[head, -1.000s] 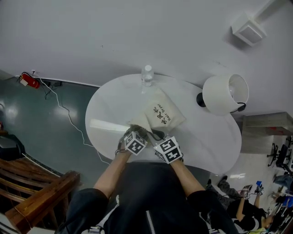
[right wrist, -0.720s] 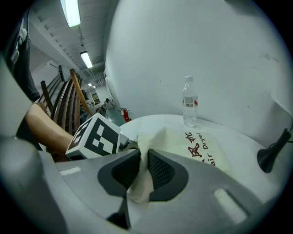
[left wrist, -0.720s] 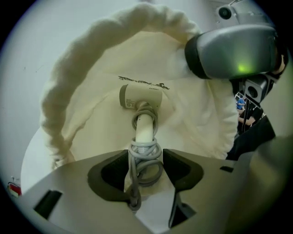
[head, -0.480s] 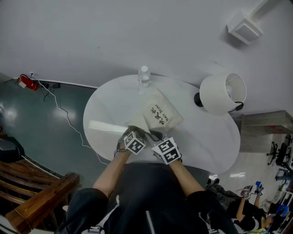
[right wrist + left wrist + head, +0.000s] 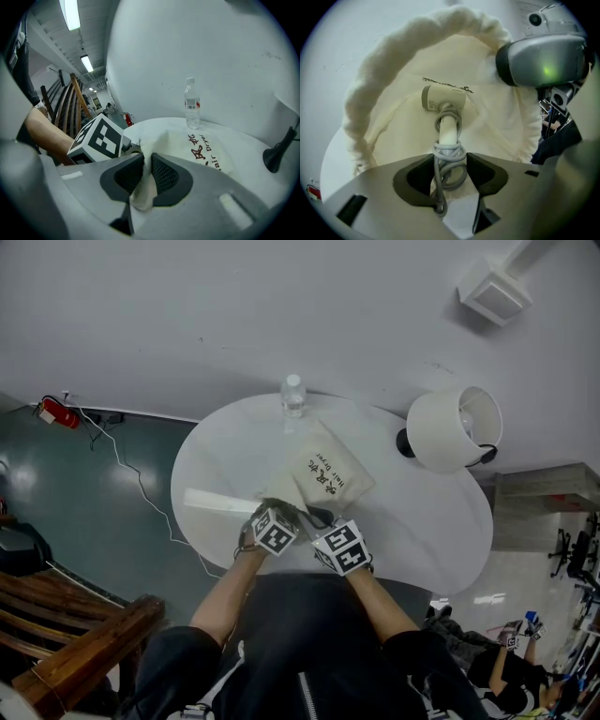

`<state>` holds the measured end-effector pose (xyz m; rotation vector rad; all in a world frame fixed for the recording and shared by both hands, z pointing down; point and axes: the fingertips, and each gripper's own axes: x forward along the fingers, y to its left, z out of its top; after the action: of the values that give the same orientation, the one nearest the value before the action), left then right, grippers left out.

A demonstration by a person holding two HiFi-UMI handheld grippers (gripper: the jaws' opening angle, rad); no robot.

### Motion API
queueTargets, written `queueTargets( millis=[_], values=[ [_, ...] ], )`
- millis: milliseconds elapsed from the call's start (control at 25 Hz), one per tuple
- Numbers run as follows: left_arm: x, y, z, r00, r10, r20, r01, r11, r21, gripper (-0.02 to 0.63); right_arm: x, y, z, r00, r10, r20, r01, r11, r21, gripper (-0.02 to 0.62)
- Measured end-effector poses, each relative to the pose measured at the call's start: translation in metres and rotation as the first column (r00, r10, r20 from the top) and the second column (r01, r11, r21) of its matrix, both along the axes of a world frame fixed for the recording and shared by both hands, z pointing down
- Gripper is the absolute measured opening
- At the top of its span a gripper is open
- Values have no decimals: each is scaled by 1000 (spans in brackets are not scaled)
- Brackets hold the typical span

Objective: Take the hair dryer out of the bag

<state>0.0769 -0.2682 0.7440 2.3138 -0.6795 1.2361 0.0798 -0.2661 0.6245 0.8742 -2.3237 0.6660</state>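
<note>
Round table (image 5: 427, 512), left tongs (image 5: 449, 169) clamp hair dryer (image 5: 443, 97), right tongs (image 5: 146, 172) pinch bag (image 5: 174, 140), nothing moved

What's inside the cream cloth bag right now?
Inside the cream cloth bag lies a white hair dryer, its grey cord coiled round the handle and trailing toward the bag's mouth. Whatever lies behind the dryer at the bag's bottom is covered.

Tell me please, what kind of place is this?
Probably an indoor workspace staged like a room: a round white table against a plain wall carries a lamp and a water bottle, and a fire extinguisher sits on the floor.
</note>
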Motion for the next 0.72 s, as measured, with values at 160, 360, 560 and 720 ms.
queueTargets(
  millis=[160, 360, 560, 720],
  values=[
    [-2, 2, -4, 1000, -9, -3, 9, 1000, 2, 219, 0, 1, 1, 1000, -1, 0, 1, 1000, 0, 46],
    [-5, 7, -9, 1000, -20, -6, 20, 1000, 3, 218, 1, 2, 4, 1000, -1, -4, 1, 1000, -2, 46],
    [-9, 13, -14, 999, -30, -14, 30, 1000, 0, 216, 0, 2, 6, 1000, 8, -3, -8, 1000, -9, 46],
    [-14, 17, -17, 999, -38, -17, 38, 999, -1, 215, -1, 2, 7, 1000, 12, -10, -12, 1000, -9, 46]
  ],
)
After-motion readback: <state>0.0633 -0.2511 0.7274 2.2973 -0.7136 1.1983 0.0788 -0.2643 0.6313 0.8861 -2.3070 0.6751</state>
